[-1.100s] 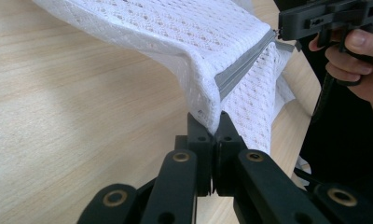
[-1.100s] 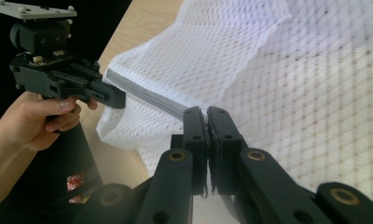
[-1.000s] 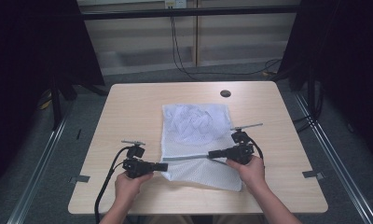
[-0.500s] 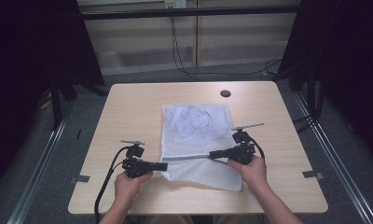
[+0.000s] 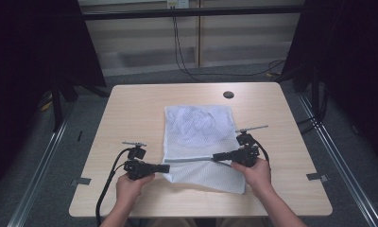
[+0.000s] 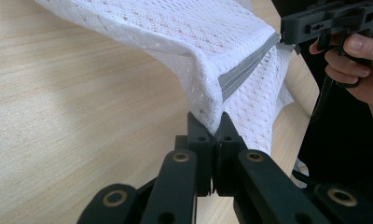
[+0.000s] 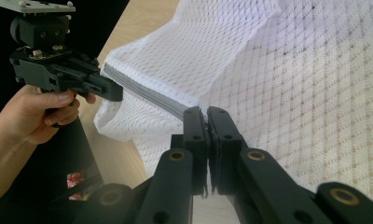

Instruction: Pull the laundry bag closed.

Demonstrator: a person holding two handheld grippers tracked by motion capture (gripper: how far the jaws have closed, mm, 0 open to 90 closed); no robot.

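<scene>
White mesh laundry bag (image 5: 199, 137) flat mid-table (image 5: 130, 109), left gripper (image 5: 166, 168) clamped on zipper (image 5: 189, 160) end at bag's 7 o'clock, right gripper (image 5: 215, 156) pinching zipper at 4 o'clock, zipper taut between them

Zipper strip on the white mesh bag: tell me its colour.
Grey zipper strip, clearest in the left gripper view.

A white mesh zippered laundry bag (image 5: 199, 137) lies flat on the table, its near edge with the grey zipper (image 5: 192, 160) stretched taut between the left gripper (image 5: 166, 168) and right gripper (image 5: 216, 156), which pinch its ends.
</scene>
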